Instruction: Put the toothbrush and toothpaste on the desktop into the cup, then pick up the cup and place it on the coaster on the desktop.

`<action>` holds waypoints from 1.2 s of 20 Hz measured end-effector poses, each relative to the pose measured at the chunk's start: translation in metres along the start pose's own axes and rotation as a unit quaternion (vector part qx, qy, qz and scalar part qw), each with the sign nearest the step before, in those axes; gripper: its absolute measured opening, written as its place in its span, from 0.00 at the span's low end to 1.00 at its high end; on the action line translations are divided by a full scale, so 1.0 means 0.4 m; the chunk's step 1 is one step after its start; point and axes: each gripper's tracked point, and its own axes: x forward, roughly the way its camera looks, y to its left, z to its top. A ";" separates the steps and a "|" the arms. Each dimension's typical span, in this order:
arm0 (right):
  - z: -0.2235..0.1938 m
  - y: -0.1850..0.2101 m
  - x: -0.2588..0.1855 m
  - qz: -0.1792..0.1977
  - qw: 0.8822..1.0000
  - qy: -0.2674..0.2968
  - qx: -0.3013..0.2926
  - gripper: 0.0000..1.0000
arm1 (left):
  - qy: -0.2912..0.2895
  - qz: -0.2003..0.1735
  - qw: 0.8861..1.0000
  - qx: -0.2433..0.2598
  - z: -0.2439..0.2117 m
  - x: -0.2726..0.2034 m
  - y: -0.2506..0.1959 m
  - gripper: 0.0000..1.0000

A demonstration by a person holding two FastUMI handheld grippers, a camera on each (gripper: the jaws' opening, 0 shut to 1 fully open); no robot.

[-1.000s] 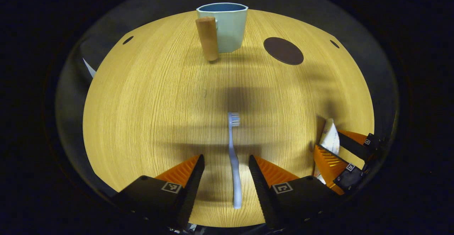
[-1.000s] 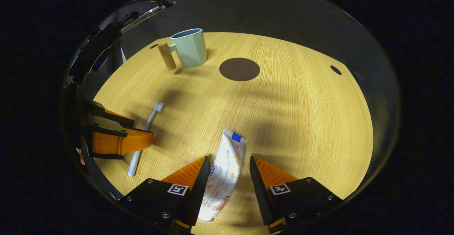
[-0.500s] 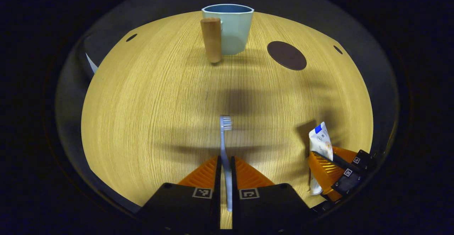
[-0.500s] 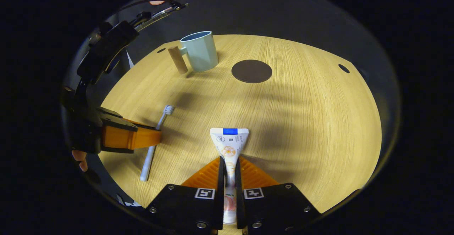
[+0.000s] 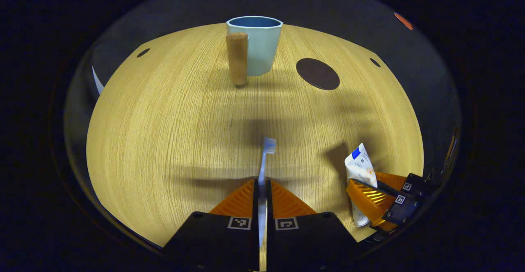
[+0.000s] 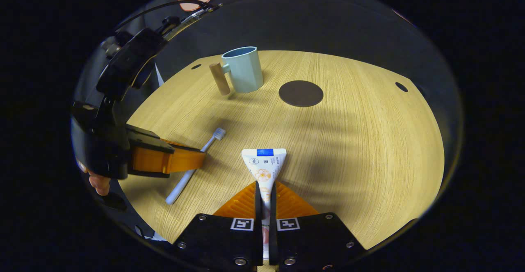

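Observation:
My left gripper is shut on the pale blue toothbrush, whose bristle head points forward above the desktop. My right gripper is shut on the white toothpaste tube, its flat blue-marked end pointing forward. The light green cup with a wooden handle stands upright at the far side of the table. The dark round coaster lies to the cup's right. In the right gripper view the cup and coaster sit far ahead, and the left gripper holds the toothbrush at the left.
The round wooden desktop has small dark holes near its far edge. The right gripper with the toothpaste shows at the lower right of the left gripper view. A hand holds the left gripper.
One second ago both grippers stood open around the toothbrush and the toothpaste on the table. Both have shut on them and lifted them a little; the views have shifted slightly.

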 end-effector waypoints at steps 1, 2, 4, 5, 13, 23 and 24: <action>0.003 0.003 -0.008 -0.002 1.000 -0.004 0.000 0.06 | -0.006 -0.001 1.000 0.008 -0.004 0.000 0.001 0.07; 0.011 0.007 -0.015 -0.002 1.000 -0.010 0.001 0.06 | -0.010 -0.002 1.000 0.009 -0.012 0.008 -0.003 0.07; 0.022 -0.001 -0.016 -0.001 1.000 -0.024 0.004 0.06 | -0.025 -0.010 1.000 0.002 -0.018 0.034 0.000 0.07; 0.029 -0.005 -0.021 -0.003 0.999 -0.032 0.004 0.06 | -0.038 -0.015 0.999 -0.003 -0.016 0.040 0.013 0.07; 0.090 -0.008 -0.077 0.001 0.996 -0.088 0.008 0.06 | -0.116 -0.041 0.992 -0.017 0.046 0.034 0.134 0.07; 0.206 -0.039 -0.110 0.000 0.985 -0.165 0.041 0.06 | -0.207 -0.084 0.975 -0.005 0.044 0.006 0.173 0.07; 0.214 -0.049 -0.120 -0.003 0.984 -0.171 0.041 0.06 | -0.221 -0.087 0.971 -0.002 0.053 0.000 0.176 0.06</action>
